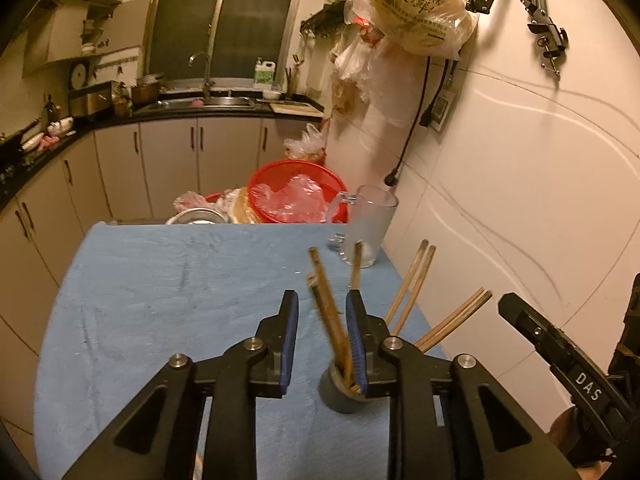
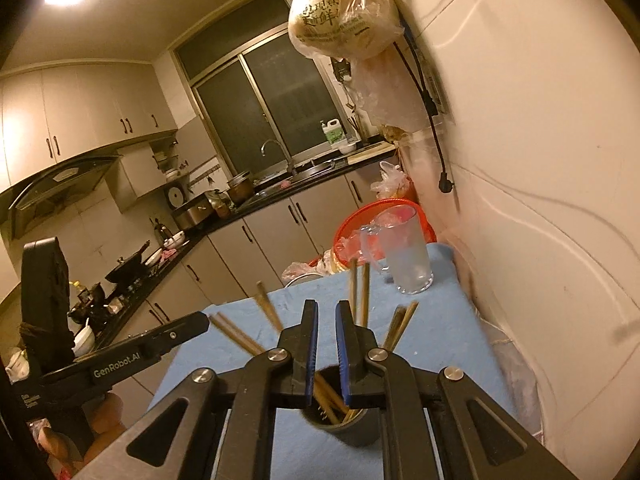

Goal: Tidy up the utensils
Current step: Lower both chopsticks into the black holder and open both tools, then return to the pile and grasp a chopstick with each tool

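A small dark grey cup [image 1: 340, 394] stands on the blue cloth [image 1: 160, 280] and holds several wooden chopsticks [image 1: 330, 312] that fan out upward. My left gripper [image 1: 322, 300] is open just above the cup, and some chopsticks rise between its fingers. In the right wrist view the same cup [image 2: 344, 426] sits right under my right gripper [image 2: 326, 308], whose fingers stand slightly apart and empty, with chopsticks [image 2: 358, 292] around them. The right gripper also shows at the right edge of the left wrist view [image 1: 560, 352], and the left gripper shows at the left of the right wrist view [image 2: 200, 322].
A frosted glass mug [image 1: 368, 226] stands at the far right of the table by the white wall [image 1: 520, 160]. Behind the table are a red basket [image 1: 296, 196] with plastic bags and a metal bowl [image 1: 196, 216]. Kitchen cabinets and a sink [image 1: 224, 101] lie beyond.
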`<state>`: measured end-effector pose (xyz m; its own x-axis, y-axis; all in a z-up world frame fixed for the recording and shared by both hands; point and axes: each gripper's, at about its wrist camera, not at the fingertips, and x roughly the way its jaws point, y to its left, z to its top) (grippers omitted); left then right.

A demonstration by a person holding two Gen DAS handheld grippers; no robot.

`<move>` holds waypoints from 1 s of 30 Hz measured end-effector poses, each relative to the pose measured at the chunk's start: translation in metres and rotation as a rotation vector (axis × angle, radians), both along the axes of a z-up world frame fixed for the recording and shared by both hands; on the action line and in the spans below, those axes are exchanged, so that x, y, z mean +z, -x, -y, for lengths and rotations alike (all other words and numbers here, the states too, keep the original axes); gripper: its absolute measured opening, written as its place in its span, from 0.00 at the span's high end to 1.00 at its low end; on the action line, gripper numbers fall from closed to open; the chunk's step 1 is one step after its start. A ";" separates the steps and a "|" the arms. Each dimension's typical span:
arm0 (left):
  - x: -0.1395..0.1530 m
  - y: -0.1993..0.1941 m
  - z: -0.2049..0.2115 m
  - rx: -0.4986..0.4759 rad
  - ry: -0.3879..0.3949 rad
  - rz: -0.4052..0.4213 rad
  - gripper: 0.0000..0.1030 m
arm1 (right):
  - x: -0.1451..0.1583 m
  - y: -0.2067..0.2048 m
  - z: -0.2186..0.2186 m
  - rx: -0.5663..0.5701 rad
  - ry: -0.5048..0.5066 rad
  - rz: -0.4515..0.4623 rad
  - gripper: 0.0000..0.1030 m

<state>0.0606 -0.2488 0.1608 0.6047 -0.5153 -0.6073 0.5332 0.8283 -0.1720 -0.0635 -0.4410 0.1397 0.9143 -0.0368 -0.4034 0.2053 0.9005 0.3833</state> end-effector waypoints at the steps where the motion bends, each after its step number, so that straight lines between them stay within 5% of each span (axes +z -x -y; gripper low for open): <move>1: -0.001 0.002 -0.004 0.006 -0.003 0.002 0.76 | -0.002 0.002 -0.004 0.007 -0.003 -0.003 0.88; 13: -0.033 0.017 -0.060 0.103 -0.086 -0.004 0.76 | -0.044 0.000 -0.055 0.100 -0.024 -0.118 0.88; 30: -0.109 0.015 -0.136 0.205 -0.160 -0.167 0.76 | -0.090 -0.016 -0.119 0.220 -0.010 -0.265 0.88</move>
<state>0.0453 -0.1128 0.0515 0.5715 -0.2829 -0.7703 0.3276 0.9393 -0.1018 -0.0471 -0.3216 0.0493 0.7630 0.1546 -0.6276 0.1003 0.9309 0.3512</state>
